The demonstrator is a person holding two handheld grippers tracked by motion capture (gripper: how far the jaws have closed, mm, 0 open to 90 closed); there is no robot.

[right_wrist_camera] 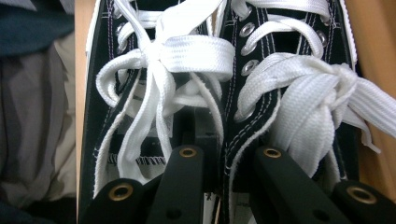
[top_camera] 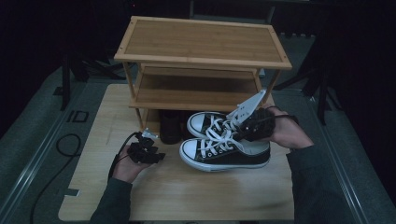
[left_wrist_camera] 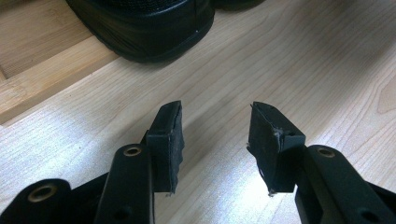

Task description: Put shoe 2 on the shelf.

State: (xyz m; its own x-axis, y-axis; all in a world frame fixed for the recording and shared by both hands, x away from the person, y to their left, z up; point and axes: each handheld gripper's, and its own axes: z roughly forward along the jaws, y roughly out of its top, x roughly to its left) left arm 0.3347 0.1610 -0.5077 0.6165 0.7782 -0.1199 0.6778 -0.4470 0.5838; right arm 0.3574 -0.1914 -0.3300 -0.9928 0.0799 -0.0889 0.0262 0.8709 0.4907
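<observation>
The sneakers (top_camera: 224, 142) are held side by side, near the shelf (top_camera: 201, 56), at the middle of the counter (top_camera: 187, 191). Their inner sides are pinched together by the right hand-held gripper (top_camera: 243, 130), whose jaws are closed tight on them. It looks like a lifting step. Next, the pair may need to be slid onto a shelf level, kept flat. The left hand-held gripper (left_wrist_camera: 215, 135) is held partly open with nothing in it, low over the counter. A black shoe (left_wrist_camera: 144, 28) is seen close up in the left gripper view. The laces (right_wrist_camera: 187, 60) are seen close up in the right gripper view.
</observation>
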